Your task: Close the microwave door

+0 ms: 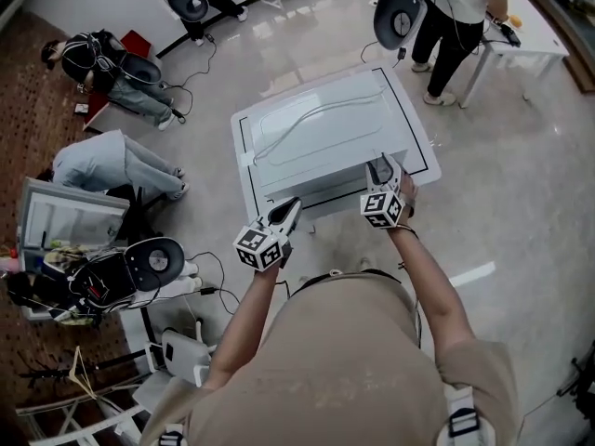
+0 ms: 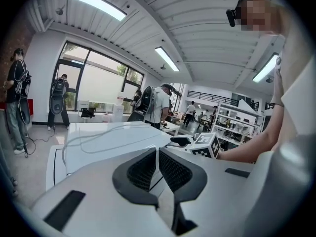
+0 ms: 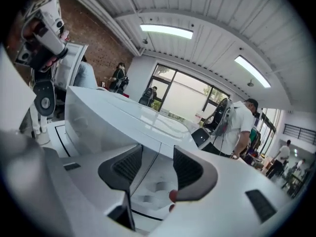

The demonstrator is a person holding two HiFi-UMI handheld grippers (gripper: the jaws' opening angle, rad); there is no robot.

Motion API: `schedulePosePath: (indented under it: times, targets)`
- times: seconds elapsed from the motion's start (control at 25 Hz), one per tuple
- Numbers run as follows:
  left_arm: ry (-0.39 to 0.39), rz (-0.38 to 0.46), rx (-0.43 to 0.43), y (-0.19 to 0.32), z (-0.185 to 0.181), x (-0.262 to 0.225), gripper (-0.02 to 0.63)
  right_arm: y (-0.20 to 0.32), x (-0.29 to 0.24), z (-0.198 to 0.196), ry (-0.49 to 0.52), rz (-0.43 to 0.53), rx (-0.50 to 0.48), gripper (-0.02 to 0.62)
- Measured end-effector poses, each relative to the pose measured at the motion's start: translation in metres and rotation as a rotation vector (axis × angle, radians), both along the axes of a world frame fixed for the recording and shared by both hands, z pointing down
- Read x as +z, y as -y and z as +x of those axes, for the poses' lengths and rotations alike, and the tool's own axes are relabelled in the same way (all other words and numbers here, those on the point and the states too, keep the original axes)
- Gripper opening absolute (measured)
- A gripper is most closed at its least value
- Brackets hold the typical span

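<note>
Gaping right tongs (image 3: 157, 158) facing microwave (image 1: 325, 137), left tongs (image 2: 157, 154) pinched together, empty.

Bright, even light is pouring from ceiling strip lights (image 2: 94, 4) and big windows (image 2: 98, 85). Glare is sheening off the pale floor (image 1: 521, 212). Both gripper views are bulging fisheye-style, darkening at the corners, with near surfaces blurring softly.

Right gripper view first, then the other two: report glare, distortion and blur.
Right gripper view: strong fisheye, dark corners; the ceiling light strips glare and the microwave top shines; the right tool's near body is soft. Left gripper view: same fisheye; the bright window backlights the people beside it. Head view: sharp centre, bent edges, sheen on the floor.
</note>
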State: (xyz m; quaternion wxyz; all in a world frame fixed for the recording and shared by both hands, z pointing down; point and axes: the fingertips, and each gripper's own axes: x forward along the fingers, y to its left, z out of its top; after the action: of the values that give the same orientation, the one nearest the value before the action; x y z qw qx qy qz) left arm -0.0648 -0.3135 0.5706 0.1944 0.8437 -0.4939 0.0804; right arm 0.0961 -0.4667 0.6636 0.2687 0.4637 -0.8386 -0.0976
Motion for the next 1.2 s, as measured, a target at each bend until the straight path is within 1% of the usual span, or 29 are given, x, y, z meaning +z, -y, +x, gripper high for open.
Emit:
schedulePosePath:
  times: [0.04, 0.16, 0.28, 0.4, 0.52, 0.6, 0.76, 0.92, 1.0, 1.12, 1.2]
  targets:
    - [0.003, 0.0, 0.003, -0.001, 0.001, 0.0, 0.008, 0.0, 0.002, 0.001, 0.023, -0.01, 0.001, 0.192]
    - [0.013, 0.002, 0.018, -0.002, 0.007, 0.003, 0.008, -0.002, 0.005, 0.006, 0.048, -0.041, -0.007, 0.193]
    - [0.017, 0.007, 0.036, -0.001, 0.012, 0.0, 0.008, -0.007, -0.004, 0.023, 0.126, -0.069, 0.016, 0.193]
    - [0.006, 0.032, 0.032, 0.001, 0.012, -0.012, 0.007, -0.009, -0.031, 0.038, 0.213, -0.072, 0.036, 0.193]
    - [0.007, 0.064, 0.023, 0.005, 0.01, -0.027, 0.006, -0.009, -0.072, 0.049, 0.291, -0.064, 0.031, 0.193]
    - [0.0, 0.098, 0.011, 0.008, 0.006, -0.044, 0.007, -0.008, -0.104, 0.056, 0.343, -0.048, 0.018, 0.193]
    - [-0.018, 0.191, -0.014, 0.01, -0.005, -0.09, 0.007, -0.011, -0.165, 0.069, 0.424, 0.015, -0.005, 0.192]
    - [-0.014, 0.281, -0.02, 0.007, -0.011, -0.129, 0.007, -0.03, -0.215, 0.073, 0.501, 0.054, -0.066, 0.192]
    - [0.009, 0.322, -0.012, 0.005, -0.01, -0.142, 0.008, -0.041, -0.232, 0.072, 0.516, 0.093, -0.117, 0.192]
    - [0.054, 0.362, 0.005, 0.005, -0.007, -0.152, 0.007, -0.053, -0.244, 0.068, 0.496, 0.161, -0.193, 0.181]
    - [0.05, 0.37, -0.005, 0.003, -0.008, -0.152, 0.008, -0.061, -0.242, 0.068, 0.5, 0.17, -0.213, 0.179]
